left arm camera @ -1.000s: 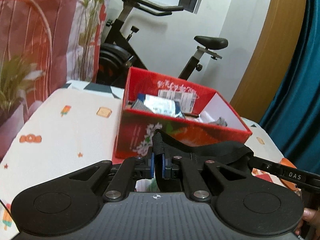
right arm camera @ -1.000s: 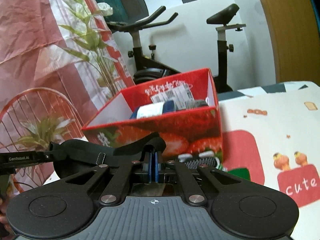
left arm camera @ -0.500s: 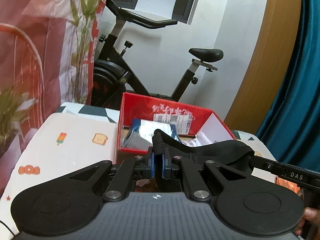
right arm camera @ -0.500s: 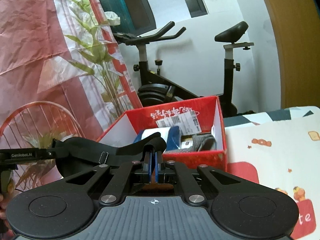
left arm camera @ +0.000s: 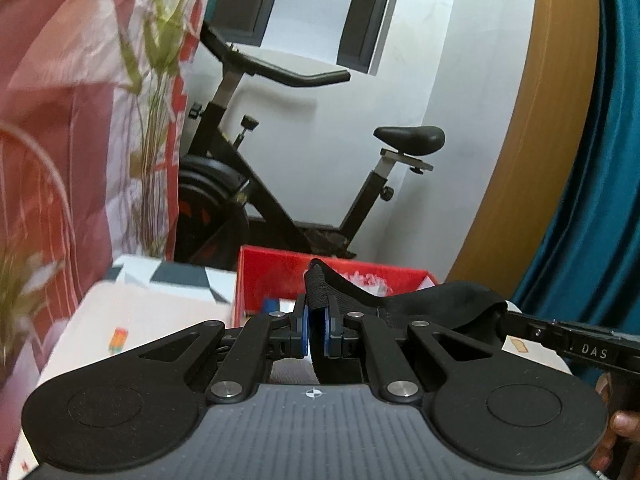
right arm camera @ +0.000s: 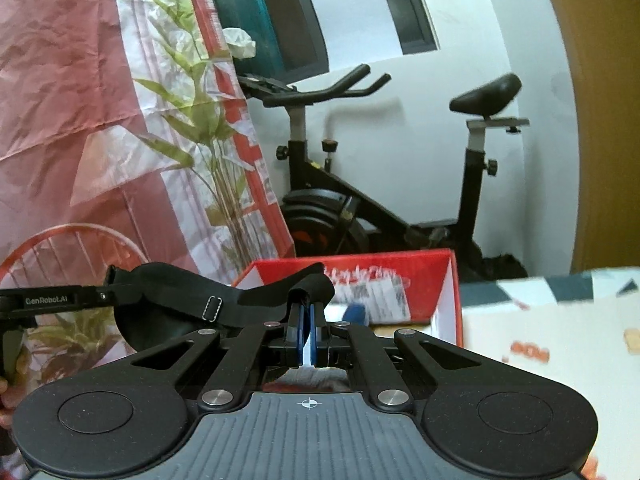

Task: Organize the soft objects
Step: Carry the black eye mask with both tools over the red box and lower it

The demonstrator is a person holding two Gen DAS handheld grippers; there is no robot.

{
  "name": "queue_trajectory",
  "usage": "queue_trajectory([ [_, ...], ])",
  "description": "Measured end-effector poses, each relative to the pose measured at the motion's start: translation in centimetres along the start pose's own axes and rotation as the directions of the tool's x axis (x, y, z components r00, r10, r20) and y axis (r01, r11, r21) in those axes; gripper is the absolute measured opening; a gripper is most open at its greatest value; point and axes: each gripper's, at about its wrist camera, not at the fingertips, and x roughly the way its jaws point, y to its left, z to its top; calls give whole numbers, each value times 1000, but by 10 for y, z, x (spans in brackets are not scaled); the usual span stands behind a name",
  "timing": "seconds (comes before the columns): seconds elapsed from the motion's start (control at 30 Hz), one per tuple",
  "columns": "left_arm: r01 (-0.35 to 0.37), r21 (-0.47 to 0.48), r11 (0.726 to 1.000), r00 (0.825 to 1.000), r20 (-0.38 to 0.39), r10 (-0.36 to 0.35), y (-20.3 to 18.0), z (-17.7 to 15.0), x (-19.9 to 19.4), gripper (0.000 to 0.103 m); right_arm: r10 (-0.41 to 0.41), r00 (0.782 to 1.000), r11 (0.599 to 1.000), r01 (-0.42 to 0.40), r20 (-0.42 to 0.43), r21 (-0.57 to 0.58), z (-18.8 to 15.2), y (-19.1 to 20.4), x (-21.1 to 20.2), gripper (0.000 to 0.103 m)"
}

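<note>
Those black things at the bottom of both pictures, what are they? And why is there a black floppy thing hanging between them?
They are two grabbing tools, one held in each of a person's hands. Each carries a camera looking out over its two fingers, so one picture comes from the left tool and one from the right tool. Both are pinched shut on the same black eye mask, one at each end of it, so it hangs stretched between them. In the right picture you can see the mask's strap buckle. Just beyond the tools sits an open red box on a table with a cartoon-print cloth. Behind it stands an exercise bike.
</note>
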Motion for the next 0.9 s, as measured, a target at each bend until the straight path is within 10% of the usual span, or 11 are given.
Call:
queue_trajectory([
  [0.9,-56,214,975,976,-192,98,-11,15,161,8,-182,958,981,160,-223,-112,-4,-36,149,3],
])
